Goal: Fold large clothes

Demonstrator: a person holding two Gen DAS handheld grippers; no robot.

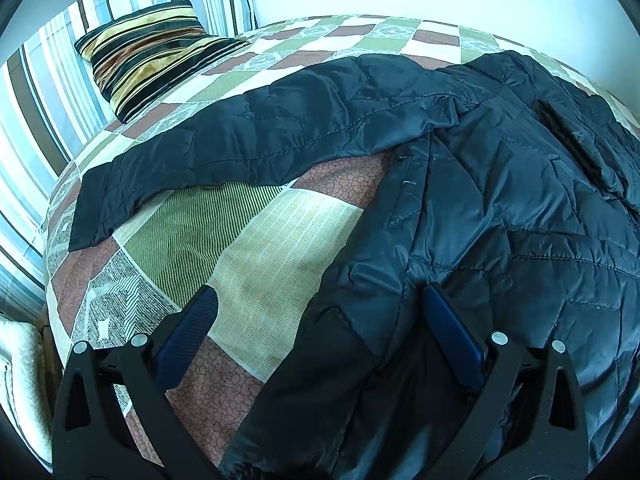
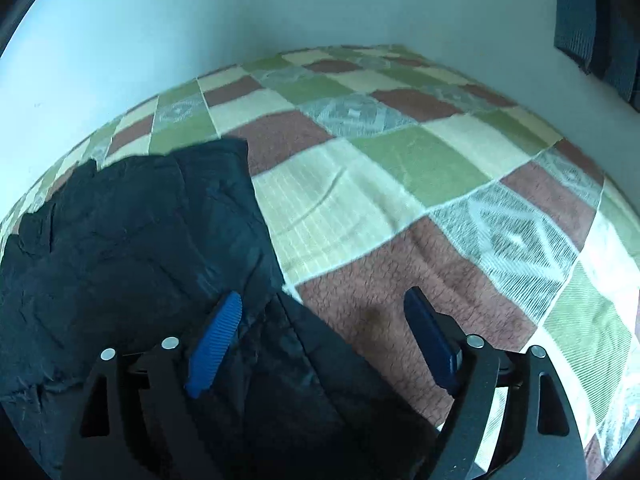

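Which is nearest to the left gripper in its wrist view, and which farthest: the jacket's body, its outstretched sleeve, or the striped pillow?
From the left gripper:
1. Jacket body, partly between its open fingers, right side.
2. Outstretched sleeve, across mid-bed, reaching left.
3. Striped pillow, far left, at the bed's head.

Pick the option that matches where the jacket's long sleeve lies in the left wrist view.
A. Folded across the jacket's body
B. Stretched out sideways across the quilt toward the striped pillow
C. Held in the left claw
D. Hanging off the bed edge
B: the sleeve runs flat along the quilt, with its cuff end nearest the striped pillow; the left claw is open and empty.
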